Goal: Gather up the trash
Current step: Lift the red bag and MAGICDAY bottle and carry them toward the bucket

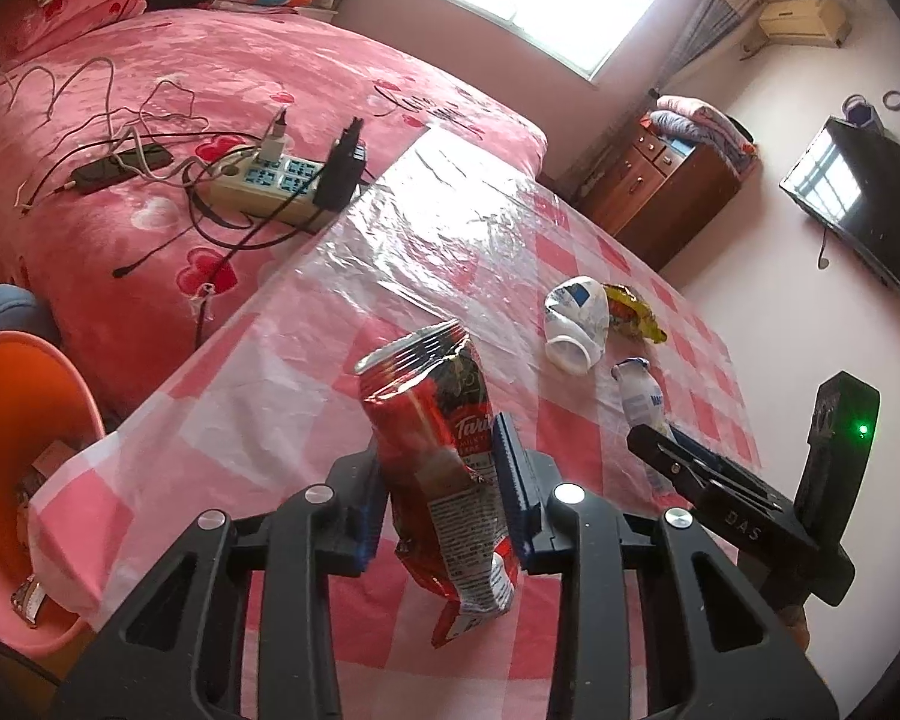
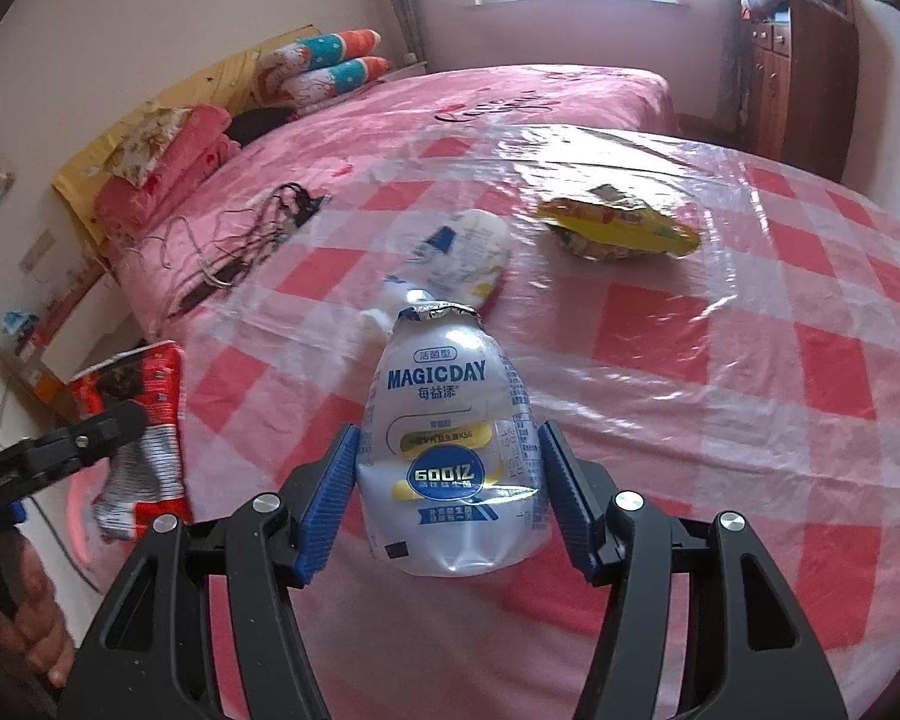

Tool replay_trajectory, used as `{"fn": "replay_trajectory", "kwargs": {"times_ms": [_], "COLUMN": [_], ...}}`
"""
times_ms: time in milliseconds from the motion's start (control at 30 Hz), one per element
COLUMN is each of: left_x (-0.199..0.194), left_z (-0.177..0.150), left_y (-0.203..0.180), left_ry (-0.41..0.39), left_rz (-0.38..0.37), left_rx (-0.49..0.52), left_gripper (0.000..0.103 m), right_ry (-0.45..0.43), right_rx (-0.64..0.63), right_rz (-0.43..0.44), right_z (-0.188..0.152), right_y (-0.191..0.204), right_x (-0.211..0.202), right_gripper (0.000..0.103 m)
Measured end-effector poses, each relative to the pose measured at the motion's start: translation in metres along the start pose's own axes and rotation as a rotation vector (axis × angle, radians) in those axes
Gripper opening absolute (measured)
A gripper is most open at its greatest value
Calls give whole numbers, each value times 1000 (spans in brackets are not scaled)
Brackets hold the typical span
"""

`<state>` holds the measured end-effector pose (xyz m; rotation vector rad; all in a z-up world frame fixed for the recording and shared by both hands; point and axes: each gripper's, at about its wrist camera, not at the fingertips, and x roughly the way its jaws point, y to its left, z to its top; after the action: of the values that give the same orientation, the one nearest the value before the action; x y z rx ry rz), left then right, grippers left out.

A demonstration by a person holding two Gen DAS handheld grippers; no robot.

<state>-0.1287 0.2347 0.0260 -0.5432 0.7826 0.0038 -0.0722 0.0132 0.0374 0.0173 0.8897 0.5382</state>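
Observation:
My left gripper (image 1: 441, 462) is shut on a crumpled red snack wrapper (image 1: 432, 420), which stands up between the blue pads above the table. The same wrapper (image 2: 150, 408) shows at the left of the right wrist view, pinched by the left gripper's finger (image 2: 90, 432). My right gripper (image 2: 450, 480) is shut on a white MAGICDAY drink bottle (image 2: 444, 396), foil top pointing away, pads against both its sides. In the left wrist view that bottle (image 1: 639, 396) is partly hidden behind the right gripper's finger (image 1: 690, 468). A crushed white cup (image 2: 456, 252) and a yellow wrapper (image 2: 618, 228) lie further out on the table.
The table (image 1: 306, 420) has a pink checked cloth under clear plastic. An orange bin (image 1: 18, 450) stands off its left edge with scraps inside. A pink bed behind carries a power strip (image 1: 270, 180) and cables. A wooden cabinet (image 1: 660, 192) and a TV (image 1: 858, 198) stand by the far wall.

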Motion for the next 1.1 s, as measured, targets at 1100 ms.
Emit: {"fn": "replay_trajectory", "kwargs": {"times_ms": [1100], "left_x": [10], "left_z": [-26], "left_y": [7], "left_ry": [-1], "left_rz": [1], "left_rx": [50], "left_gripper": [38], "right_ry": [40], "right_rx": [-95], "right_rz": [43], "right_z": [-23], "right_y": [59], "right_x": [12], "right_gripper": [61]}}
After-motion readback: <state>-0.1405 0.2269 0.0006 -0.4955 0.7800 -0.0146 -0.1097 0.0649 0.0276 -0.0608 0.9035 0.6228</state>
